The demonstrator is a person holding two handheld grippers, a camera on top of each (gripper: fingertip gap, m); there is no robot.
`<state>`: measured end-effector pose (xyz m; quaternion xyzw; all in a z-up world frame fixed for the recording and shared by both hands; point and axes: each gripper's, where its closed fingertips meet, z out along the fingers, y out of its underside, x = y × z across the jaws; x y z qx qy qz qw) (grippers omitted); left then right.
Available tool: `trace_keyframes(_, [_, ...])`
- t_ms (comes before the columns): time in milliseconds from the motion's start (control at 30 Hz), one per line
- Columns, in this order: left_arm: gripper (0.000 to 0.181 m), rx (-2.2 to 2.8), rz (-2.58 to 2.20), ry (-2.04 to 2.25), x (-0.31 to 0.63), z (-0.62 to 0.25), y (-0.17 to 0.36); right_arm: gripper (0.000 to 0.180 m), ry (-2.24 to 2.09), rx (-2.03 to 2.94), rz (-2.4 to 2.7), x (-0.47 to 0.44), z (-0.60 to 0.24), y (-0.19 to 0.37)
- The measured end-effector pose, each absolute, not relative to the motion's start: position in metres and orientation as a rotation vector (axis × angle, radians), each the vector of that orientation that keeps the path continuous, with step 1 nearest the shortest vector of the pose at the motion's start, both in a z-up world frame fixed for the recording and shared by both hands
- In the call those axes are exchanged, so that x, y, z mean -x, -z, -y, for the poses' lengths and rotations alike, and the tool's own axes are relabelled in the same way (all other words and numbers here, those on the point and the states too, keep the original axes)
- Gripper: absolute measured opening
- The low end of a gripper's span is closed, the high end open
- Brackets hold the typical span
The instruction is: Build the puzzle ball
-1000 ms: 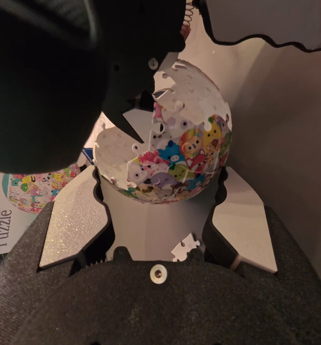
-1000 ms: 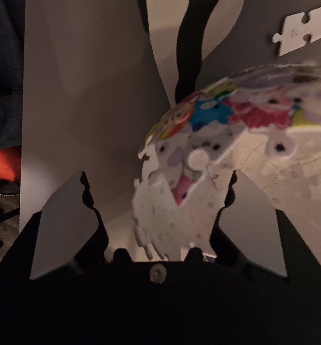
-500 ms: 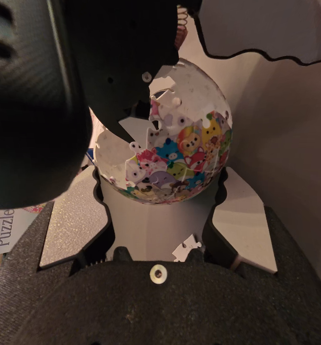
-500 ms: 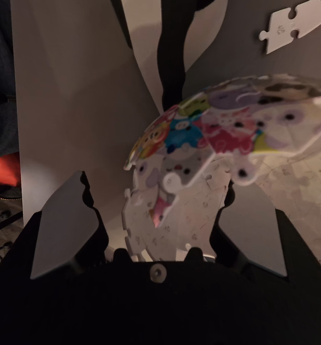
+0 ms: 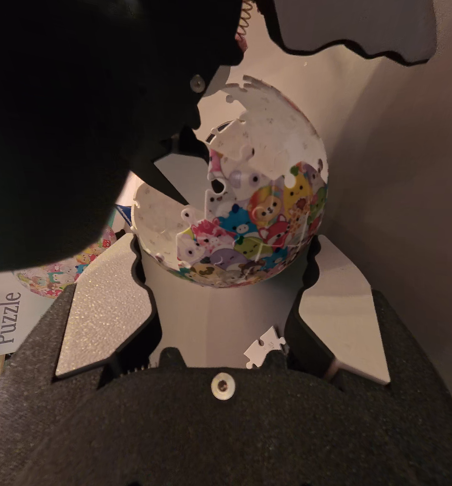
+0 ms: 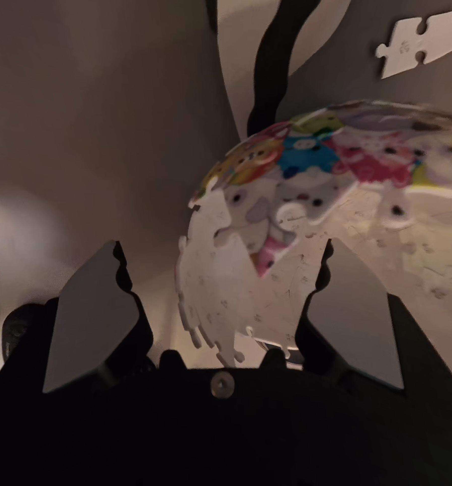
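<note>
The half-built puzzle ball [image 5: 248, 210] sits on the white tabletop [image 5: 219, 320] between the spread fingertips of the released left hand-held gripper [image 5: 224, 244]. The right hand-held gripper [image 6: 222, 247], also released, straddles the ball's open rim. A loose white puzzle piece [image 5: 265, 345] lies nearer.

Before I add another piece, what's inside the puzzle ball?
Through the gap, the puzzle ball shows only its white inner shell. The right tool and the remaining shell cover the rest.
</note>
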<state>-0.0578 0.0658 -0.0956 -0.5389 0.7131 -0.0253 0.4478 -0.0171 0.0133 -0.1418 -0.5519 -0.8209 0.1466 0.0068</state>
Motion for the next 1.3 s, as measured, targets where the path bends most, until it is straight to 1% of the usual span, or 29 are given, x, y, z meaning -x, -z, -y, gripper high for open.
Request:
trace_keyframes(200, [0.118,1.329,-1.770,0.062,0.057,-0.067,0.096,0.139,-0.357,1.712,2.618,0.012,-0.017,0.148])
trace_keyframes(267, [0.120,1.325,-1.772,0.063,0.057,-0.067,0.097,0.139,-0.360,1.744,2.627,0.010,-0.016,0.149])
trace_keyframes(1300, [0.119,1.293,-1.772,0.043,0.052,-0.070,0.097,0.139,-0.403,1.844,2.679,0.004,-0.012,0.151])
